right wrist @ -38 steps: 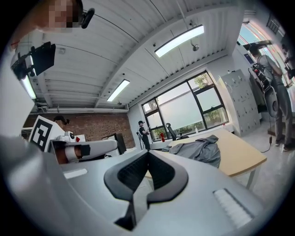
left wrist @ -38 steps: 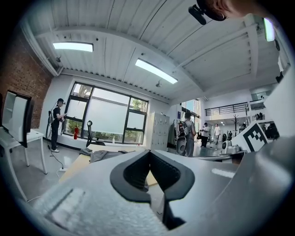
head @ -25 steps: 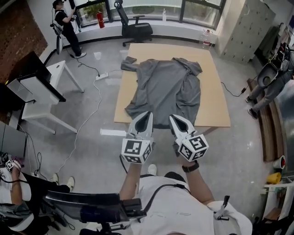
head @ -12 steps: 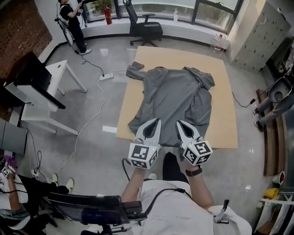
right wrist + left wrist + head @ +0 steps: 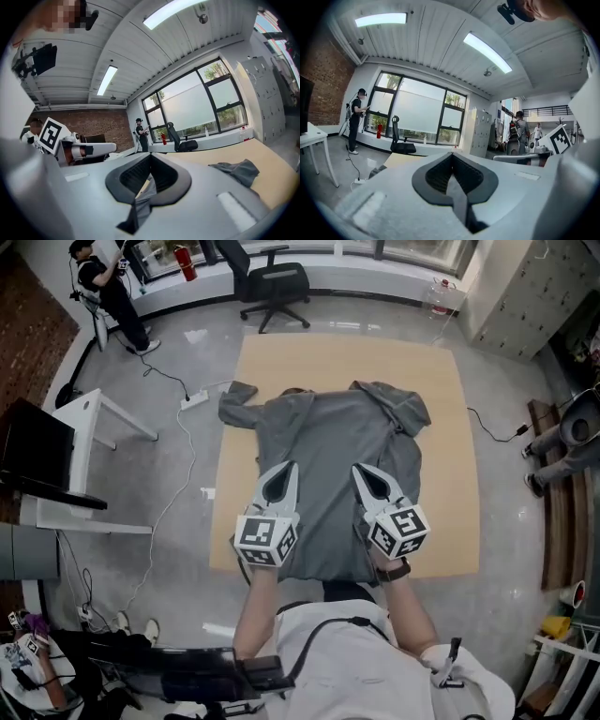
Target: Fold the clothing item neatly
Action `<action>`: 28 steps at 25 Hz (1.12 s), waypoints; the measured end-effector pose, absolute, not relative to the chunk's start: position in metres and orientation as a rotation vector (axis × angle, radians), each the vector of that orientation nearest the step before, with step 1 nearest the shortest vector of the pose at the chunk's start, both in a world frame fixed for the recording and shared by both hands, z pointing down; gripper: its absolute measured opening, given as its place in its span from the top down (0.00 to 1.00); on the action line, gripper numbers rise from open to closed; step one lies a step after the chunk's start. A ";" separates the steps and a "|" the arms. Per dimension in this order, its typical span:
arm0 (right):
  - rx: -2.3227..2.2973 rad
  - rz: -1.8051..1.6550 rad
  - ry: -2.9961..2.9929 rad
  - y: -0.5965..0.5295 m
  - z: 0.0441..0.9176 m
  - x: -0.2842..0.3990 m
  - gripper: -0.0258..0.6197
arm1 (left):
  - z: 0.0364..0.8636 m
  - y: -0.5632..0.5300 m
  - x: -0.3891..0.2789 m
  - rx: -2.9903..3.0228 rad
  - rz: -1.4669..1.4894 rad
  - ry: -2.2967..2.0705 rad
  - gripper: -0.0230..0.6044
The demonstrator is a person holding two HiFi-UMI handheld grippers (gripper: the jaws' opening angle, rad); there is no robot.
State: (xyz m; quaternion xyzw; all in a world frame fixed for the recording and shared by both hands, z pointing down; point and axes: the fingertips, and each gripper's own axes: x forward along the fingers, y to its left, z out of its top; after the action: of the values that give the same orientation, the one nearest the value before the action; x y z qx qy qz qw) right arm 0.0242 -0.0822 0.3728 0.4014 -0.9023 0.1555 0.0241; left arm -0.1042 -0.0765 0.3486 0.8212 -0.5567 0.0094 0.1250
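Head view: tan wooden table (image 5: 441,427) on a glossy grey floor (image 5: 169,474). Office chair (image 5: 272,282) and red fire extinguisher (image 5: 186,263) by the windows on the far side. White desk (image 5: 89,418) at left, power strip (image 5: 195,399) w/ cable on the floor betw. desk and table. A person (image 5: 103,292) stands far left; lockers (image 5: 534,287) far right.

Vs. 1 s back: left gripper (image 5: 284,474) and right gripper (image 5: 366,474) were at the near hem of the grey collared shirt (image 5: 337,437), by the table's near edge. Now both sit further in, over its body, side by side.

Shirt lies on the table, long axis running straight away from the wearer: collar far, hem near. One sleeve (image 5: 239,413) stretches to the table's left edge; the other is bunched at far right.

Left gripper view: jaws clenched on a strip of grey shirt fabric. Right gripper view: same, a pinched fold hangs from its jaws.
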 end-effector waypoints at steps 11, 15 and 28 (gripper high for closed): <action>1.077 0.413 -2.626 -0.272 0.470 0.029 0.95 | 0.455 -0.256 -0.138 2.292 0.377 -1.561 0.96; 0.988 0.375 -2.517 -0.327 0.519 0.020 0.95 | 0.504 -0.313 -0.150 2.270 0.517 -1.457 0.96; 0.646 0.293 -2.086 -0.470 0.683 0.036 0.65 | 0.684 -0.432 -0.119 2.192 1.030 -0.808 0.72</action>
State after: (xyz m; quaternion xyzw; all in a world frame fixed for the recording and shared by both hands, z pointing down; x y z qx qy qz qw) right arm 0.0358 -0.4700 0.6835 0.2617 -0.8445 0.1187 0.4519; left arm -0.1193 -0.4317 0.6841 0.8216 -0.3029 0.3860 0.2901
